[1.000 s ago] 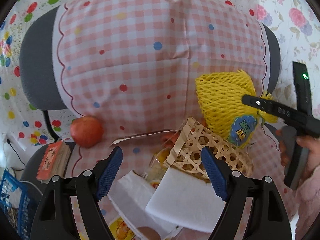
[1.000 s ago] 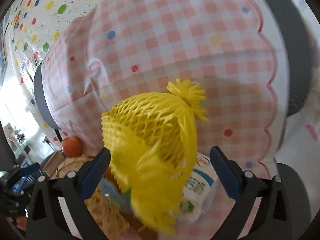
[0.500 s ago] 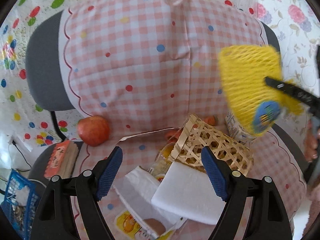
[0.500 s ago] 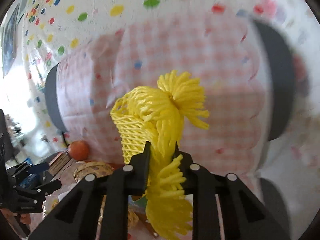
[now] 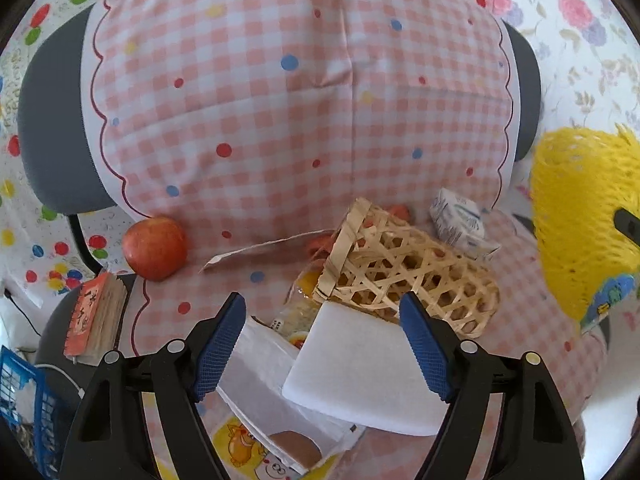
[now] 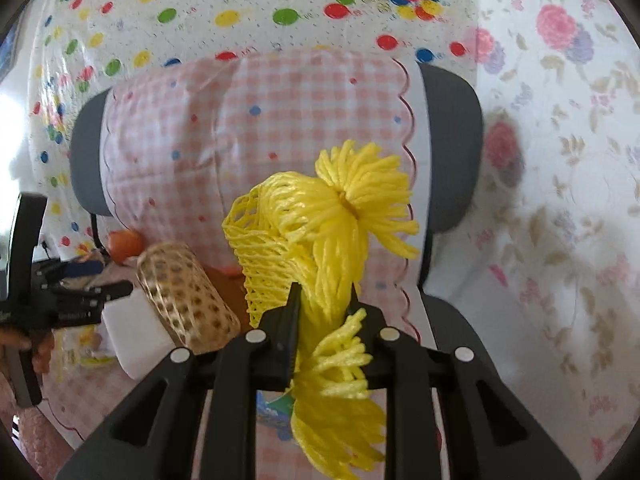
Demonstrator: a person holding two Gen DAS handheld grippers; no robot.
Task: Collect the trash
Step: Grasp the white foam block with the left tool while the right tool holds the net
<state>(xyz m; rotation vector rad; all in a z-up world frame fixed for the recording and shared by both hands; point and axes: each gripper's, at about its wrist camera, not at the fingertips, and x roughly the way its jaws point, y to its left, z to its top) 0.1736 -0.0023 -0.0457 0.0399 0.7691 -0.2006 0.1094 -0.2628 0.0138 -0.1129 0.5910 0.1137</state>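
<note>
My right gripper (image 6: 324, 296) is shut on a yellow foam fruit net (image 6: 320, 216) and holds it in the air in front of the chair. In the left wrist view the net (image 5: 580, 216) hangs at the far right. My left gripper (image 5: 320, 304) stands wide, jaws easing inward a little, gripping nothing. It hovers over a white foam slab (image 5: 360, 368) that lies against a tipped woven basket (image 5: 400, 268). A white paper wrapper (image 5: 260, 372) lies under the slab, a crushed milk carton (image 5: 456, 220) behind the basket, and a torn paper strip (image 5: 260, 250) beside it.
A red apple (image 5: 154, 248) rests at the seat's left against the chair back, which is draped in pink checked cloth (image 5: 280, 100). An orange book (image 5: 94, 320) sits at the seat's left edge above a blue crate (image 5: 24, 408). Patterned sheets hang behind.
My right gripper shut on the yellow net and carried it up and to the right, off the basket. That uncovered the milk carton. The left gripper stayed nearly still.
</note>
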